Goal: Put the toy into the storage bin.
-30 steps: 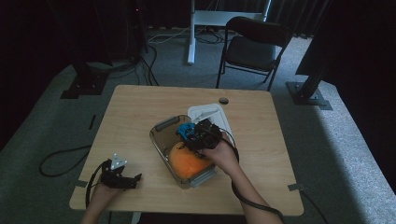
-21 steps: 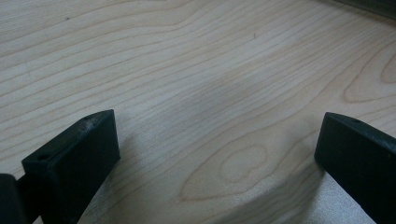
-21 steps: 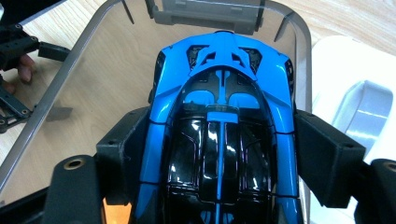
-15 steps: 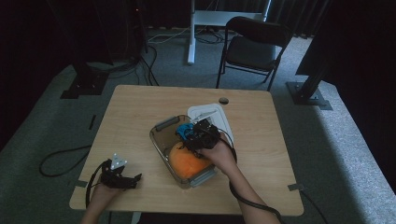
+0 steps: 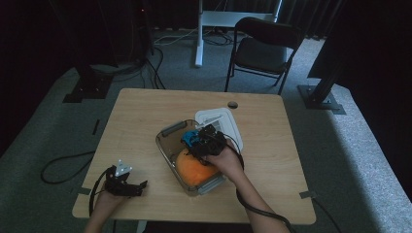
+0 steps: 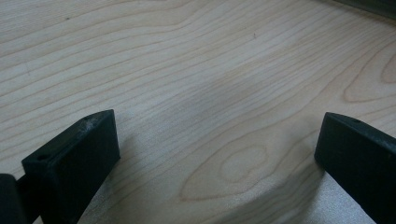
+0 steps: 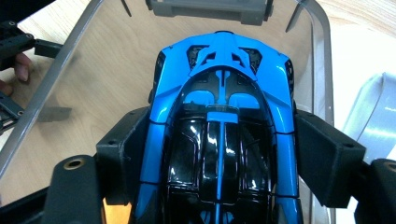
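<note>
A blue and black toy car [image 7: 219,140] sits between the pads of my right gripper [image 7: 219,158], which is shut on its sides. In the high view the car [image 5: 189,138] and right gripper [image 5: 201,141] are at the far end of a clear plastic container [image 5: 167,133], inside its rim. A round orange object [image 5: 194,167] lies in the container's near half. I cannot tell whether the car touches the container's floor. My left gripper [image 5: 142,187] rests on the table at the near left corner, its jaws wide open over bare wood [image 6: 215,154].
A white lid [image 5: 221,119] lies just beyond the container, touching its far right side. The container's grey latch [image 7: 208,9] is straight ahead of the car's nose. A chair [image 5: 265,48] stands behind the wooden table [image 5: 145,107]. The table's left half is bare wood.
</note>
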